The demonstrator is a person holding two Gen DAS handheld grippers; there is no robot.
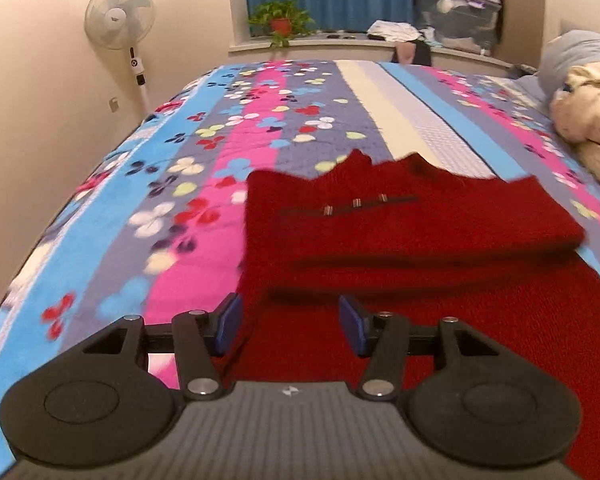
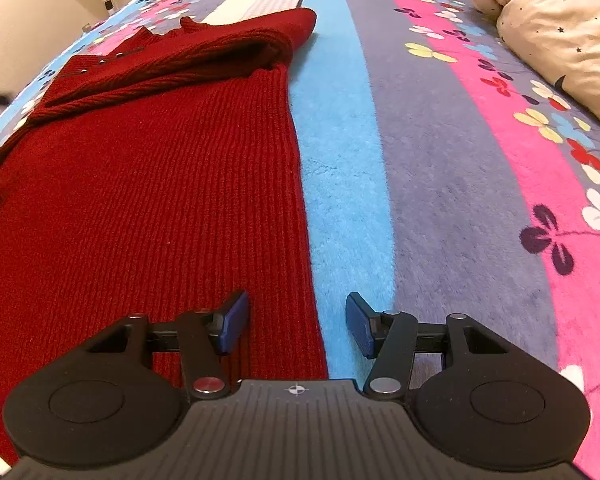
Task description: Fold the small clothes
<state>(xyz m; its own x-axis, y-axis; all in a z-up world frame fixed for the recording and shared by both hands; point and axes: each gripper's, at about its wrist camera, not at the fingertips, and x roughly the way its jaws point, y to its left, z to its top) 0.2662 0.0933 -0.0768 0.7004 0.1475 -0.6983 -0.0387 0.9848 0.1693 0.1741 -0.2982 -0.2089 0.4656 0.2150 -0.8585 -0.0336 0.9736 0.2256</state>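
While the red sweater (image 2: 148, 184) lies partly folded on the bed (image 2: 440, 168) (floral striped cover), both the left hand-held gripper (image 1: 290, 324) and right hand-held gripper (image 2: 296, 324) hover agape over its near edges, empty.

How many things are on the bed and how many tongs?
Red knit sweater: 1
Cream star-print quilt: 1
Grey pillow: 1
Tongs, both open: 2, left, right
Total: 5

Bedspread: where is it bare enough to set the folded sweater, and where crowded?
Bare bedspread runs from the red sweater to the windowsill, and left toward the standing fan. Bare stripes also separate sweater and cream duvet. The duvet corner is crowded.
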